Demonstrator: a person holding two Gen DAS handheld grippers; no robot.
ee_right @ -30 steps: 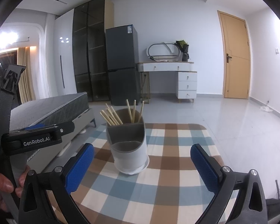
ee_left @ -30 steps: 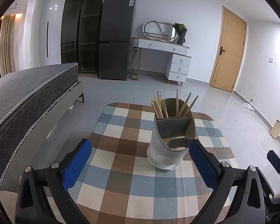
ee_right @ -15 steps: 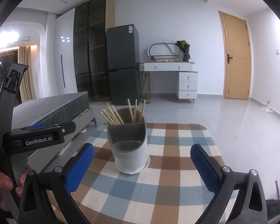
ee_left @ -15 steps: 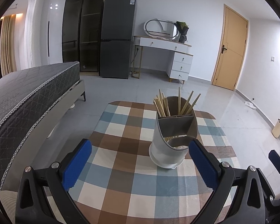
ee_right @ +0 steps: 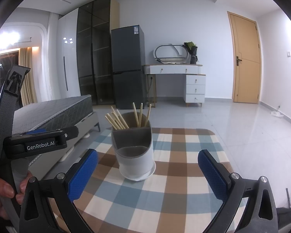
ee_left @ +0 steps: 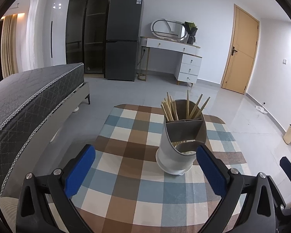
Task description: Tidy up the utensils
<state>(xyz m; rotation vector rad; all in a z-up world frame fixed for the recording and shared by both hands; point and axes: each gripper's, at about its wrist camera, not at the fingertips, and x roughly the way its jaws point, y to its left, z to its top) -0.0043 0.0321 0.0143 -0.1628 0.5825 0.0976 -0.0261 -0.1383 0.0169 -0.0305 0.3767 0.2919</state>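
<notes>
- A grey and white utensil holder [ee_left: 181, 141] stands upright on the checked cloth [ee_left: 137, 190] that covers the desk, its base in a shallow white saucer.
- Wooden chopsticks [ee_left: 187, 107] lean out of its two rear compartments, one bunch to the left and a few to the right; through the front cut-out more pale sticks show low inside.
- Seen from the right wrist, the same utensil holder [ee_right: 134, 148] sits with its chopsticks [ee_right: 126, 118] fanned against the far wall.
- The left gripper [ee_left: 145, 171] has its jaws spread wide and empty; the holder stands just beyond them, toward the right-hand blue pad, not touching it.
- The right gripper [ee_right: 147, 174] is likewise released, jaws wide apart with nothing in them; the holder stands ahead, between the pads and closer to the left one.
- In the right wrist view the left gripper's black body [ee_right: 35, 141] shows at the left edge, held by a person's hand [ee_right: 2, 194].
- Beyond the desk lie a grey bed [ee_left: 29, 104], a dark fridge [ee_left: 124, 36], a white dressing table [ee_left: 176, 58] and a wooden door [ee_left: 240, 54].
</notes>
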